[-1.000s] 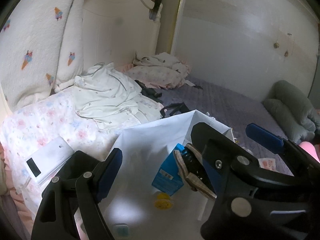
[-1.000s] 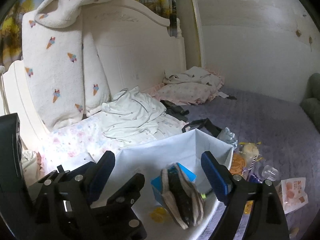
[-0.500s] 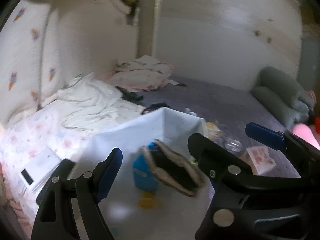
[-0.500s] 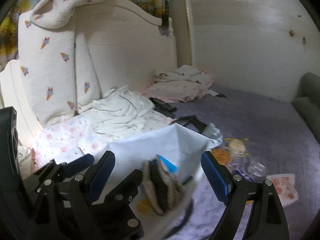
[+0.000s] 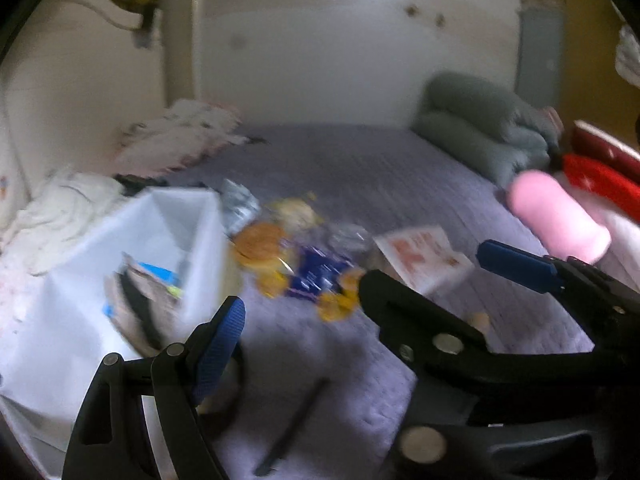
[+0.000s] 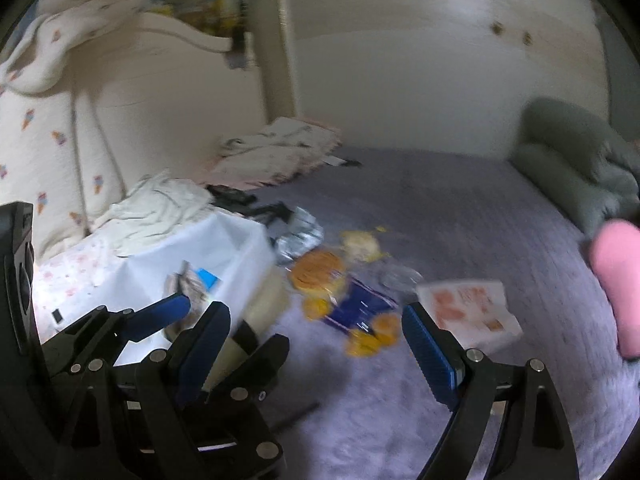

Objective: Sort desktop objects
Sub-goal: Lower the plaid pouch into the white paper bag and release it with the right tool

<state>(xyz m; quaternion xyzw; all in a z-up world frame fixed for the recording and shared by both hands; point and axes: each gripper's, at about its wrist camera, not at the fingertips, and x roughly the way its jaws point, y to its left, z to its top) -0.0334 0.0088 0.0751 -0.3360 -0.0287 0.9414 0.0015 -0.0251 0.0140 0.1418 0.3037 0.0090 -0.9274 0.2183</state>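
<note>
Both your left gripper (image 5: 360, 276) and right gripper (image 6: 316, 342) gape wide, holding nothing; diving into the overlapping snack packets (image 6: 340, 292) risks pinching two at once.

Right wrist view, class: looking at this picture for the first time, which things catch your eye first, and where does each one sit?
The bright heap of orange, yellow and dark blue snack packets lies mid-frame on the purple bedspread. To its left stands an open white box with a few things already inside. At the right edge is a vivid pink roll, and the open right gripper frames the foreground.
</note>
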